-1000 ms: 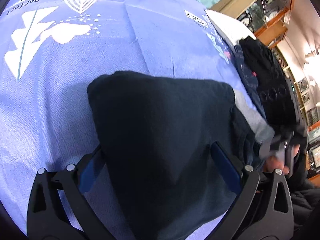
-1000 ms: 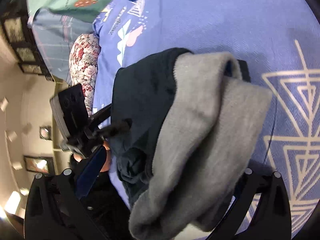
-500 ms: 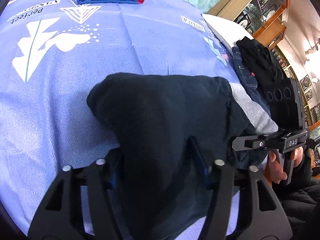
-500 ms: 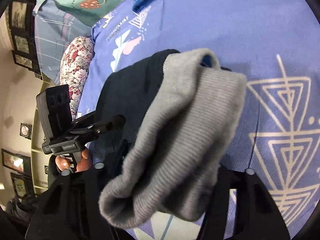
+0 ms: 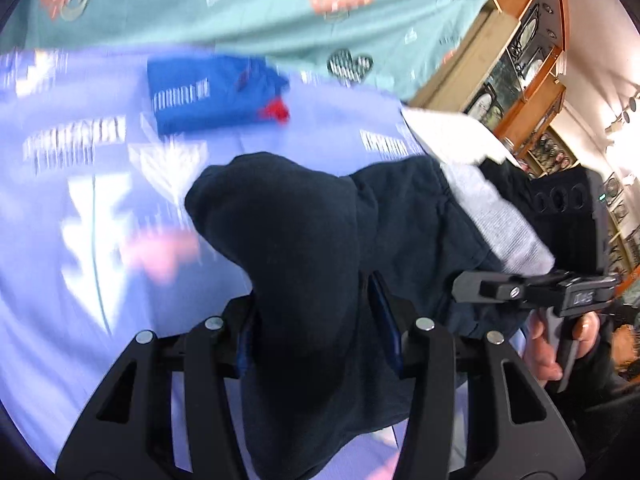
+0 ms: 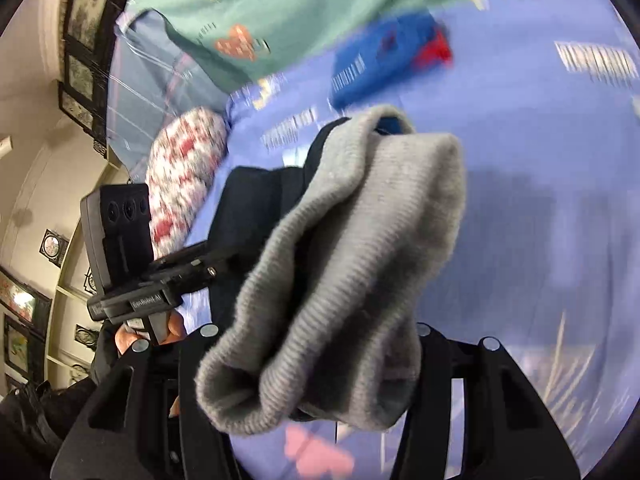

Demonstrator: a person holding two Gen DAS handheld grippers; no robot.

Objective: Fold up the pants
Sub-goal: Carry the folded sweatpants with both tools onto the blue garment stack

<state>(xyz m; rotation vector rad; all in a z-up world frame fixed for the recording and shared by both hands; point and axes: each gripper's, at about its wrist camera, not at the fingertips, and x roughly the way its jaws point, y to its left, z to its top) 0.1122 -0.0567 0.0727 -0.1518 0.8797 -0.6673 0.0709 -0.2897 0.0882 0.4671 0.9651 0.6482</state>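
1. Left wrist view: the left gripper [image 5: 316, 332] is clamped on a thick bunch of the dark navy pants [image 5: 304, 240], the cloth swelling out ahead of the pinched fingers and hanging above the lilac bedsheet [image 5: 80, 280]. To the right, the right gripper [image 5: 464, 290] meets the same garment near its grey ribbed band [image 5: 496, 220]; this view hides whether its tips are together. A folded blue garment [image 5: 208, 96] lies well apart, up the bed near the teal cover [image 5: 240, 8]. The background is blurred.

2. Right wrist view: the right gripper [image 6: 312, 364] is closed on the grey ribbed band [image 6: 352, 264], which drapes forward over its fingers, with the navy cloth [image 6: 256, 200] behind it. The left gripper [image 6: 192, 264] reaches in from the left at the dark fabric. A floral pillow [image 6: 180, 168] sits at the far bed edge.

3. Doing this step well, as I judge it: the pants are held bunched and lifted at two points, so both grips should stay firm and level while the bundle is carried. Set it down on open sheet, short of the folded blue garment, and let the fold edges line up before either grip loosens; a lopsided release would likely spill the layers.
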